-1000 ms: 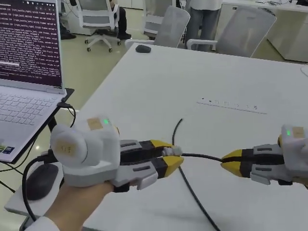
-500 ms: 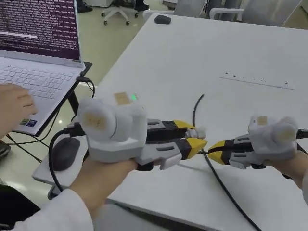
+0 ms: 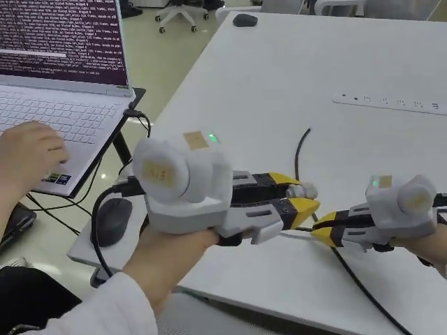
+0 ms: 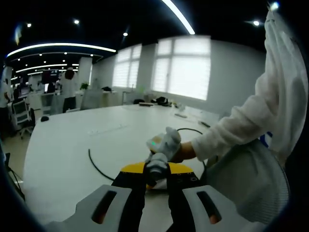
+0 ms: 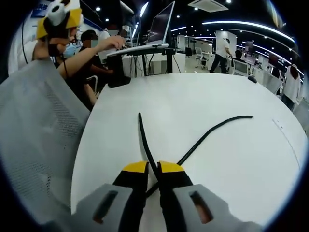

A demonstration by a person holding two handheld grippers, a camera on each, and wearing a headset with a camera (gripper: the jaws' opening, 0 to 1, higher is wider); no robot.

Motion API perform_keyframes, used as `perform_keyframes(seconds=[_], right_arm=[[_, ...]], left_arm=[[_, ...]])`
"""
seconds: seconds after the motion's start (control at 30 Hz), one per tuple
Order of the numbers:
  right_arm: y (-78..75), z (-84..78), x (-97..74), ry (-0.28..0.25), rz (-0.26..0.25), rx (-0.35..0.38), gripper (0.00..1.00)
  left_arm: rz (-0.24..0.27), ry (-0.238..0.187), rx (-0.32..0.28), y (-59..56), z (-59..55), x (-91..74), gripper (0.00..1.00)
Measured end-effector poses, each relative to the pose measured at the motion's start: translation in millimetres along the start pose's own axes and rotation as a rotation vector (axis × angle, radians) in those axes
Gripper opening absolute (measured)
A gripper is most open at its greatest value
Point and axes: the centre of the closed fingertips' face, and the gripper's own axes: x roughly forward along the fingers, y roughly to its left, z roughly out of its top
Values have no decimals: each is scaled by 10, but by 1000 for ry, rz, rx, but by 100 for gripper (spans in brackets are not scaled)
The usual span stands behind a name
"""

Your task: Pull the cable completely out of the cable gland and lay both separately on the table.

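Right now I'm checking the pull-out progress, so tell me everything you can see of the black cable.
The black cable is thin, round and flexible, with a matte, rubbery-looking sheath. The right claw is shut on it, close to the grey cable gland held in the left claw; whether it passes through the gland cannot be told. From the grip, one stretch curves away over the white table to a free end, another trails toward the near edge.

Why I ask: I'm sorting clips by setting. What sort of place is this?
Probably an open-plan office or lab: a long white table, a laptop running a terminal beside it, and a swivel chair on the floor beyond.
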Motion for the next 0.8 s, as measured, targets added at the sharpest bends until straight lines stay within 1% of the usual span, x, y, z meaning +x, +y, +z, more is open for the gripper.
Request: perform_keyframes(seconds=[0.03, 0.07, 0.1, 0.13, 0.2, 0.23, 0.27, 0.33, 0.37, 0.4, 0.43, 0.47, 0.5, 0.53, 0.57, 0.6, 0.63, 0.67, 0.7, 0.73, 0.8], right_arm=[[15, 33, -20, -12, 5, 5, 6], [128, 133, -54, -49, 55, 40, 8], [190, 227, -89, -85, 81, 57, 12], [224, 338, -149, -112, 82, 40, 19], [229, 386, -231, -91, 73, -2, 29], [250, 434, -311, -76, 67, -28, 31], [246, 469, -365, -74, 59, -45, 32], [286, 575, -554, -76, 35, -52, 36], [282, 623, -641, -84, 10, -59, 38], [263, 661, -736, -89, -26, -57, 40], [257, 689, -882, -88, -65, -47, 41], [249, 710, -989, -93, -99, -36, 41], [246, 723, -1037, -101, -115, -30, 42], [262, 742, -1238, -122, -178, 7, 42], [276, 756, -1387, -151, -230, 15, 43], [289, 745, -1474, -168, -265, 28, 44], [304, 701, -1556, -168, -298, 47, 45], [325, 618, -1665, -159, -342, 78, 45], [341, 564, -1729, -160, -367, 103, 46], [362, 486, -1813, -158, -401, 138, 46], [387, 378, -1917, -138, -438, 166, 45]], left_arm=[[-1, 1, -1, -2, -4, 3, 17], [-3, 2, -4, -3, -8, 5, 17], [-3, 2, -12, 0, -14, 8, 17], [-4, 2, -20, 4, -21, 9, 17], [-3, 6, -49, 28, -50, 9, 17], [7, 4, -75, 59, -68, 5, 17], [26, 1, -109, 99, -81, 4, 17], [23, 16, -157, 147, -116, 14, 17], [29, 14, -156, 183, -107, 23, 17], [28, 13, -161, 210, -101, 45, 17], [17, 23, -160, 211, -105, 67, 17], [-2, 88, -133, 217, -167, 94, 17], [-5, 102, -97, 251, -154, 133, 17], [-9, 115, -61, 285, -142, 173, 17], [-16, 111, -60, 301, -120, 214, 17], [-17, 112, -59, 336, -115, 253, 17], [-9, 126, -55, 410, -146, 309, 17], [-5, 134, -58, 438, -164, 326, 17], [3, 157, -70, 515, -220, 387, 17], [1, 166, -71, 556, -259, 437, 17], [5, 179, -75, 652, -381, 559, 17]])
